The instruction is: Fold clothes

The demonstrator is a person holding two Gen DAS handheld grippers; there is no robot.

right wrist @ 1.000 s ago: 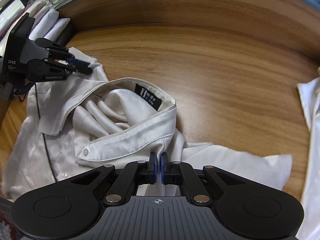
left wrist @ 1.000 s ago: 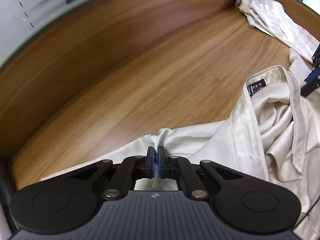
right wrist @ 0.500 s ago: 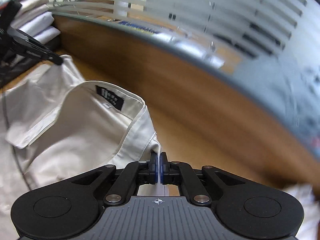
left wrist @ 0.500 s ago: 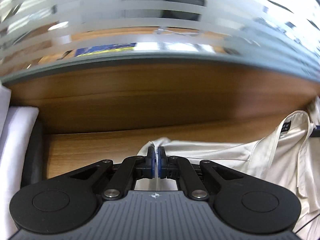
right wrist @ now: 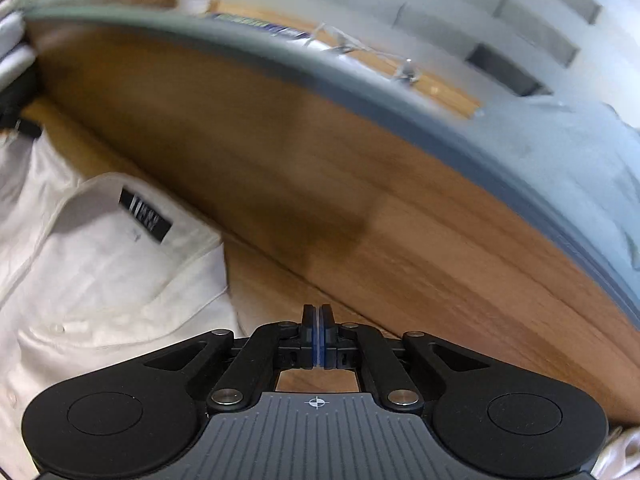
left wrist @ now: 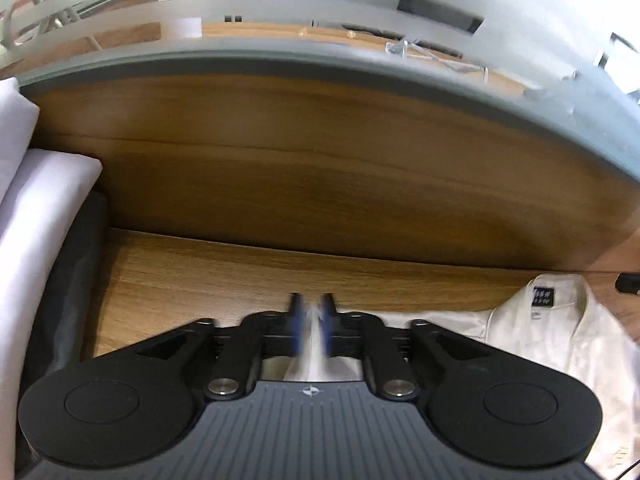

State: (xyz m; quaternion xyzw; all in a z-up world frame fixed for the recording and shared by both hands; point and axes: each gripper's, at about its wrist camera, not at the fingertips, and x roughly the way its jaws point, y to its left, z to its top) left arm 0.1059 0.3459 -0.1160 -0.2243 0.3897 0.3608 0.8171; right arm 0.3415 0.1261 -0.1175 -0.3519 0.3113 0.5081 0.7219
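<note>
Our left gripper (left wrist: pixel 311 322) no longer pinches the shirt (left wrist: pixel 560 340): its jaws are opening, with a blurred strip of cloth still between them. A second ago both views looked down on the crumpled shirt over open tabletop; now they face the wooden back panel (left wrist: pixel 320 184) and striped glass (left wrist: pixel 360 0), and the shirt lies spread flatter with its label (right wrist: pixel 145 219) up. Our right gripper (right wrist: pixel 318 320) has no visible cloth in its closed jaws now.

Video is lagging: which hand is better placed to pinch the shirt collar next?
Right, probably. The cream satin shirt's collar, bearing a black label, lies close beside the right gripper, though its jaws are shut. The left gripper, its jaws opening around fabric, sits farther from it.
</note>
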